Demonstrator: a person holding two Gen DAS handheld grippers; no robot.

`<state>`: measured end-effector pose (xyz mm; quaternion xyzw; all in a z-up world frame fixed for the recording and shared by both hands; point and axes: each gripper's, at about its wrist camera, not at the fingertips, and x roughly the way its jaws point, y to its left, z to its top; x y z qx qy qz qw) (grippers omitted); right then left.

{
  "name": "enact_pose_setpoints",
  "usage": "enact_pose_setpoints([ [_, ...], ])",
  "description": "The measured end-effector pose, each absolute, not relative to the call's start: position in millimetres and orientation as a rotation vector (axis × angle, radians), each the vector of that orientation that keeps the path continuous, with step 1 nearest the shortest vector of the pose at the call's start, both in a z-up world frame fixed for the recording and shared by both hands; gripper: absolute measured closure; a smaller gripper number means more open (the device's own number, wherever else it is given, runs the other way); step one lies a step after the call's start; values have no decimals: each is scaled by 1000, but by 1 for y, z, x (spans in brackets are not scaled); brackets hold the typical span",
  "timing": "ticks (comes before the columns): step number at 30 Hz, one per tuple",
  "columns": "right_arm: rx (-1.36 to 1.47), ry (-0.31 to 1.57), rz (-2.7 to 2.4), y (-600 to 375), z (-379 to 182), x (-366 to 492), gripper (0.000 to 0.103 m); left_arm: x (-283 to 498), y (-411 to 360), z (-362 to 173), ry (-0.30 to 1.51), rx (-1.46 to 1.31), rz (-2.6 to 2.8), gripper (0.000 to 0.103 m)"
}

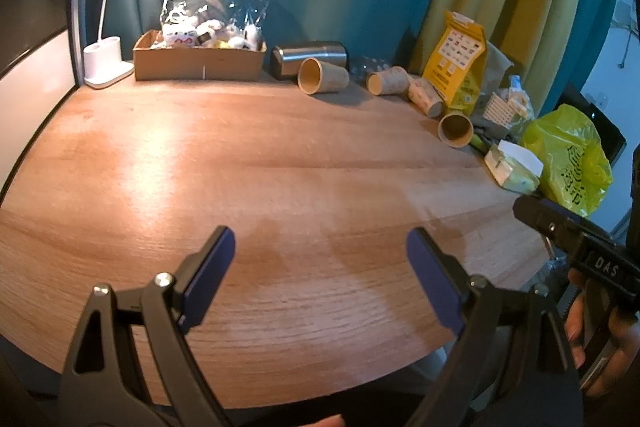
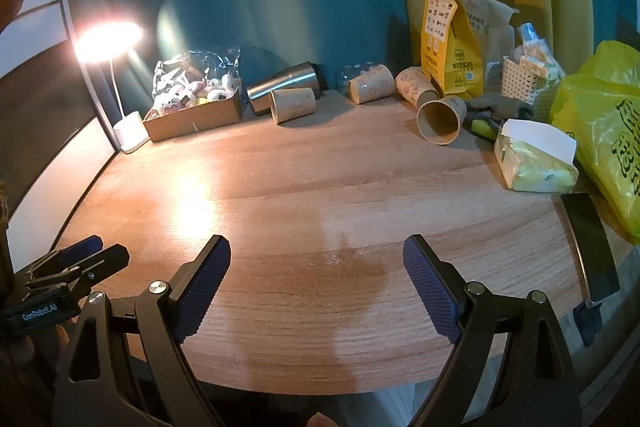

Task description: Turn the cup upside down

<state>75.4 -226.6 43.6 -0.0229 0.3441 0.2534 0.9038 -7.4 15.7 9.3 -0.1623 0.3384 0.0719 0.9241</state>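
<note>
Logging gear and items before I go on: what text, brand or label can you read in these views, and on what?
"DAS": band on the right gripper, seen from the left wrist.
"GenRobot.AI": band on the left gripper, seen from the right wrist.
Yellow plastic bag: large dark characters, not readable.
Yellow paper pouch: print too small.
Pale pouch behind it: red print, blurred.
Paper cups: faint pattern, no readable words.

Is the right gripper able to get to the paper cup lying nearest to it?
Probably yes. The right gripper has its jaws open and empty, and only bare table lies between it and the paper cup, which lies on its side, mouth facing the gripper.
</note>
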Motion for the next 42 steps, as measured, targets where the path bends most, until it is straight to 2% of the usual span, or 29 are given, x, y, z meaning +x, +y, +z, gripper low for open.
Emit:
enact_pose_setpoints([
  [26, -49, 708, 520, -228, 46, 91, 13, 6, 14, 12, 701, -306, 154, 14],
  [42, -34, 725, 515, -230, 40, 130, 13, 39, 11, 11, 730, -291, 154, 14],
])
